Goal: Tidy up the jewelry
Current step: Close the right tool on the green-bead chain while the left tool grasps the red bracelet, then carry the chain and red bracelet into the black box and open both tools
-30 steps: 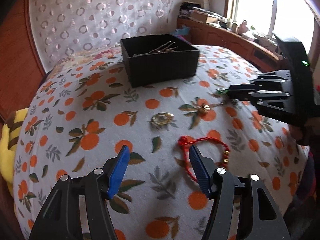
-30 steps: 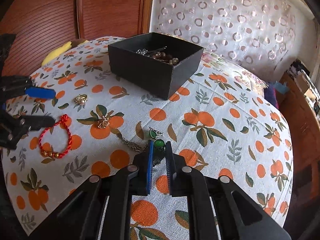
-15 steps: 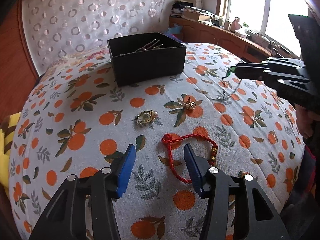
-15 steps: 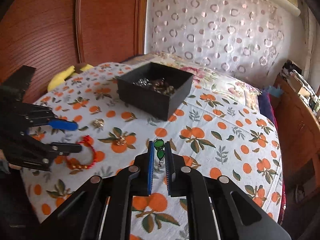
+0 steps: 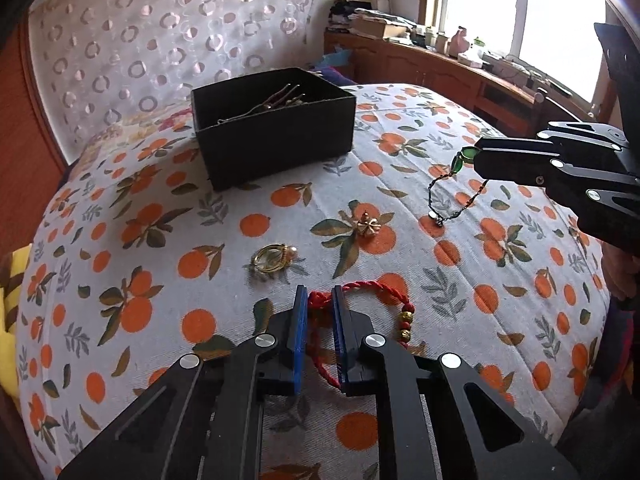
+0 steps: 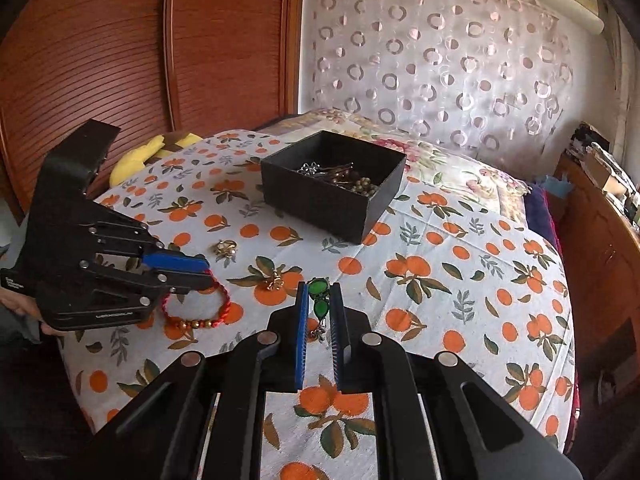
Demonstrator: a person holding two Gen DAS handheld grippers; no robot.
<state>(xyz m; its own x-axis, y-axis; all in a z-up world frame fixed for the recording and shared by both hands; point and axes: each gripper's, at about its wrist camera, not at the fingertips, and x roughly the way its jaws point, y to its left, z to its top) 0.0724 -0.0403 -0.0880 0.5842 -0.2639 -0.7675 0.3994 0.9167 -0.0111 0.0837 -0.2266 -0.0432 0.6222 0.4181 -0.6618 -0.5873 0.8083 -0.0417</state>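
A red cord bracelet [image 5: 384,290] with gold beads lies on the orange-print bedspread [image 5: 500,320]. My left gripper [image 5: 320,294] is low over it. Its jaws are closing, and the blue pads press on the bracelet's knotted end. My right gripper [image 6: 319,285] is shut on a green pendant necklace [image 6: 320,309]. In the left wrist view its chain [image 5: 440,216] dangles down to the cloth. A gold ring [image 5: 272,258] and a small gold flower piece [image 5: 366,226] lie loose between the grippers. The black box [image 5: 280,152] behind them holds several hairpins and beads.
A wooden sideboard [image 5: 440,72] with clutter runs under the window on the right. A yellow cushion [image 6: 136,160] sits at the bed's far left by the wooden wardrobe [image 6: 120,60]. A patterned curtain hangs behind the box.
My left gripper's jaws went from wide open to closed on the red bracelet's knot. My right gripper rose with the green necklace, lifting most of the chain off the cloth.
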